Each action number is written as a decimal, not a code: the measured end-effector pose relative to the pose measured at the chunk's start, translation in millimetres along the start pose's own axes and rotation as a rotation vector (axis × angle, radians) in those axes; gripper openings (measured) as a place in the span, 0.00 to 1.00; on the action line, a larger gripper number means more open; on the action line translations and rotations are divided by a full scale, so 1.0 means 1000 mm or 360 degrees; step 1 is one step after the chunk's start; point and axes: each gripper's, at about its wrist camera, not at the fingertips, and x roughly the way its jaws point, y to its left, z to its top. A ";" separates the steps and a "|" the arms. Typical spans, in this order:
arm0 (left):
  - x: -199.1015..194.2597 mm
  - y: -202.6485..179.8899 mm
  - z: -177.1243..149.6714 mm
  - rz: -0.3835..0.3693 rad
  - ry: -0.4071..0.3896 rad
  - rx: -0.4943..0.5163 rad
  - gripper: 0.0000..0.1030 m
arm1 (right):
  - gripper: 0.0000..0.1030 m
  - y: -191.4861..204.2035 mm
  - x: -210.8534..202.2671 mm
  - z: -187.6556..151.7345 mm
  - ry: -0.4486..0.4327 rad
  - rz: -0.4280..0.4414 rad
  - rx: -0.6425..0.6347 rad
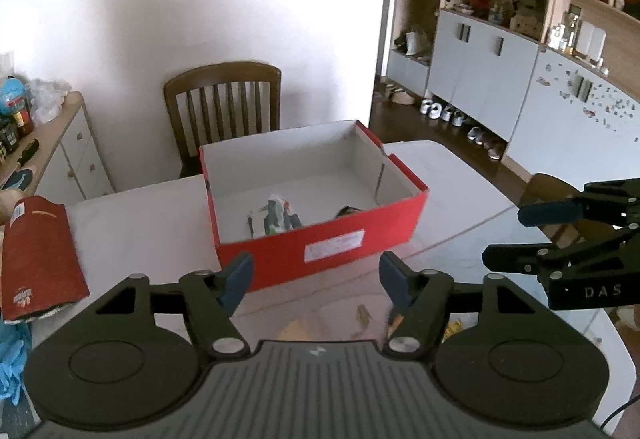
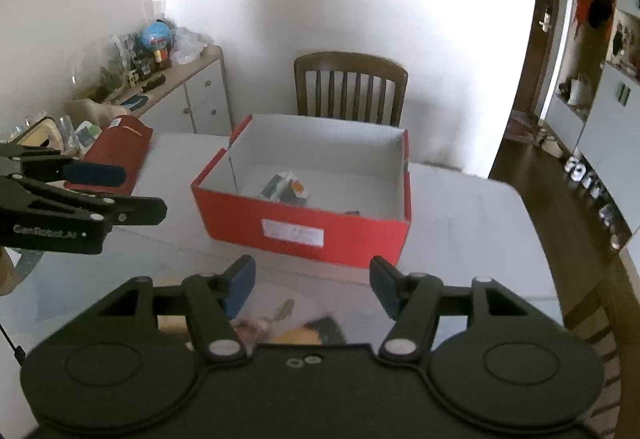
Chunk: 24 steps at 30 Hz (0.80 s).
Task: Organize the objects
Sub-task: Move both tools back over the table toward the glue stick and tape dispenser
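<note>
Both tools are empty right now. The left tool (image 1: 316, 279) has its jaws standing fairly wide with nothing between them, and the right tool (image 2: 312, 281) is the same, gaping over bare tabletop (image 2: 460, 207). Each one shows up at the edge of the other's view, side by side. Just past the fingertips sits the red box (image 1: 320, 243), lid off, white inside, with a small packet (image 1: 276, 217) and a dark bit lying on its floor. Some blurry small stuff (image 2: 288, 319) lies on the tabletop right under the tools, can't make out what. A red pouch (image 1: 38, 255) lies off to the left, and a wooden chair (image 2: 350, 87) stands behind the box against the wall.
</note>
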 end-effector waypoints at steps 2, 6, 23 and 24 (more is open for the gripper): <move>-0.008 -0.002 -0.010 -0.0011 -0.0001 0.0002 0.67 | 0.62 0.002 -0.006 -0.009 -0.0005 -0.0007 0.0026; -0.017 -0.003 -0.029 -0.0033 0.0011 -0.0014 0.72 | 0.65 0.007 -0.016 -0.028 -0.0006 -0.0028 0.0047; -0.017 -0.019 -0.135 -0.0076 0.0203 -0.0131 0.82 | 0.83 0.008 -0.027 -0.123 0.0038 -0.0155 0.0088; -0.016 -0.021 -0.139 -0.0081 0.0214 -0.0140 0.85 | 0.83 0.007 -0.026 -0.127 0.0045 -0.0160 0.0090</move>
